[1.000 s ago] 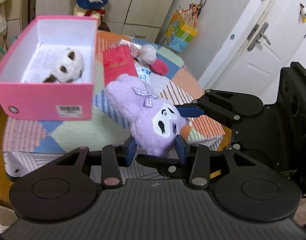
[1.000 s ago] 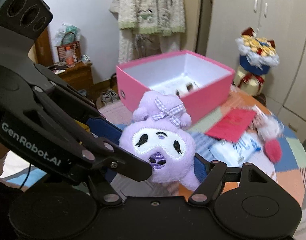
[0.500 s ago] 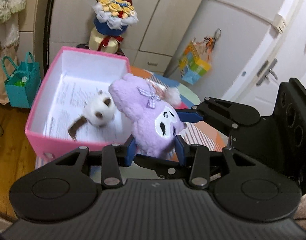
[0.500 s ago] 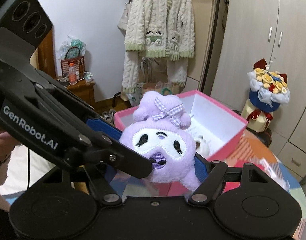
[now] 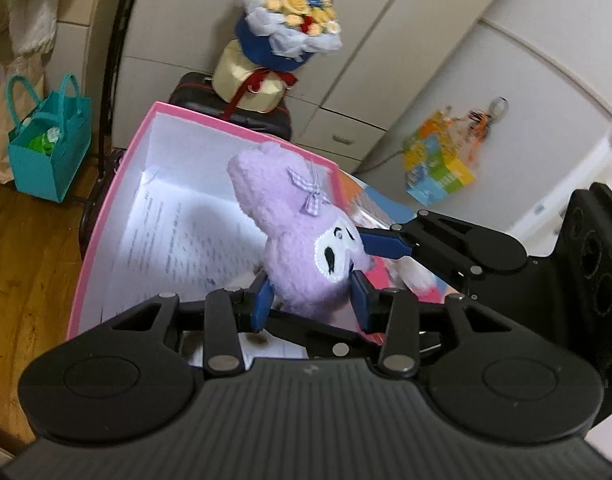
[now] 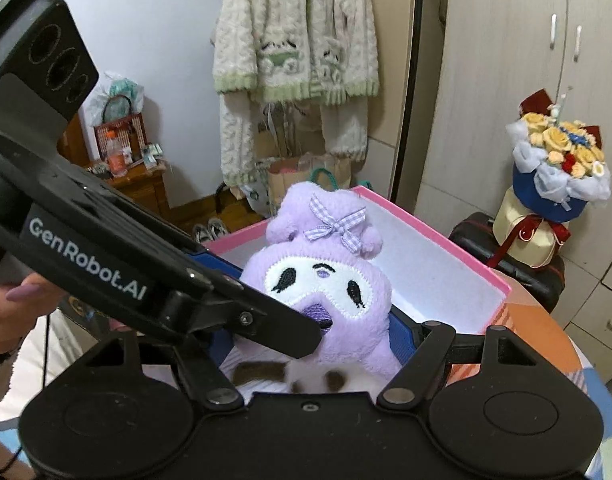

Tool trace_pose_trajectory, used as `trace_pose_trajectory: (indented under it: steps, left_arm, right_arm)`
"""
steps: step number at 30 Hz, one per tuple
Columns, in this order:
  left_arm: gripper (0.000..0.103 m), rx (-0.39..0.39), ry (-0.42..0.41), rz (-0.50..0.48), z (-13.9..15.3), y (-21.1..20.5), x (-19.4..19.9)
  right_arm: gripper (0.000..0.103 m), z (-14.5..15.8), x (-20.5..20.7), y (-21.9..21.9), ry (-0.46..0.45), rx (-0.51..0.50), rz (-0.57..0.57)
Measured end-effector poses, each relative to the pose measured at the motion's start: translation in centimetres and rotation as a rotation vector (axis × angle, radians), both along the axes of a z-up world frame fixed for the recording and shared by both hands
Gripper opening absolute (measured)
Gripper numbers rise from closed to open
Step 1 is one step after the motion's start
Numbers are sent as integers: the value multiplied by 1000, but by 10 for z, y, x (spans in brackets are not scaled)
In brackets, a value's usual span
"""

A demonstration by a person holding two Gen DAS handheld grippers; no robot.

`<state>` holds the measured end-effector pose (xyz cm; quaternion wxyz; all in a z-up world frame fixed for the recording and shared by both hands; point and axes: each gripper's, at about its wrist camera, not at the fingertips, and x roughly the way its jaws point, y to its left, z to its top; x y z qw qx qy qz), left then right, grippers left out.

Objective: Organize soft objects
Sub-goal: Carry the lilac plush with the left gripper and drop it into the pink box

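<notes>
A purple plush toy (image 5: 301,240) with a checked bow and a white face is held over the open pink box (image 5: 105,216). My left gripper (image 5: 312,300) is shut on its lower body. My right gripper (image 6: 306,332) is shut on the same plush (image 6: 326,280) from the other side; one right finger (image 5: 382,242) shows at the plush's face in the left wrist view. The box (image 6: 446,240) has a white inside with printed paper. A white and brown plush (image 6: 318,378) lies in the box under the purple one, mostly hidden.
A flower bouquet (image 5: 285,32) stands on a dark suitcase (image 5: 229,100) behind the box. A teal bag (image 5: 49,148) sits on the wooden floor at left. The patchwork table (image 6: 546,344) edge shows at right. A cardigan (image 6: 293,40) hangs on the wall.
Both grippers have carried the purple plush from above the table to over the inside of the pink box. The white and brown plush is now mostly hidden beneath it.
</notes>
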<state>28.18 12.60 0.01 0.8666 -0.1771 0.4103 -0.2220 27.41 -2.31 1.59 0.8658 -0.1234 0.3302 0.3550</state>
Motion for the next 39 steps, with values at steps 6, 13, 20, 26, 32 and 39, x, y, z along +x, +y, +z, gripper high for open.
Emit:
trace_pose_trajectory:
  steps: [6, 13, 20, 26, 32, 39]
  left_arm:
    - [40, -11, 56, 67, -18, 5, 43]
    - [40, -36, 149, 109, -44, 9, 70]
    - [40, -38, 193, 111, -57, 10, 83]
    - [60, 102, 94, 135, -45, 5, 72]
    - [66, 169, -26, 152, -21, 12, 46]
    - [66, 198, -81, 133, -3, 19, 11]
  right_arm:
    - [79, -16, 56, 10, 95, -41, 49]
    - [79, -43, 94, 17, 231, -63, 35]
    - [79, -55, 97, 32, 190, -186, 56]
    - [87, -59, 96, 40, 137, -268, 36]
    - [89, -44, 76, 24, 92, -204, 18]
    - [89, -18, 43, -9, 54, -107, -17]
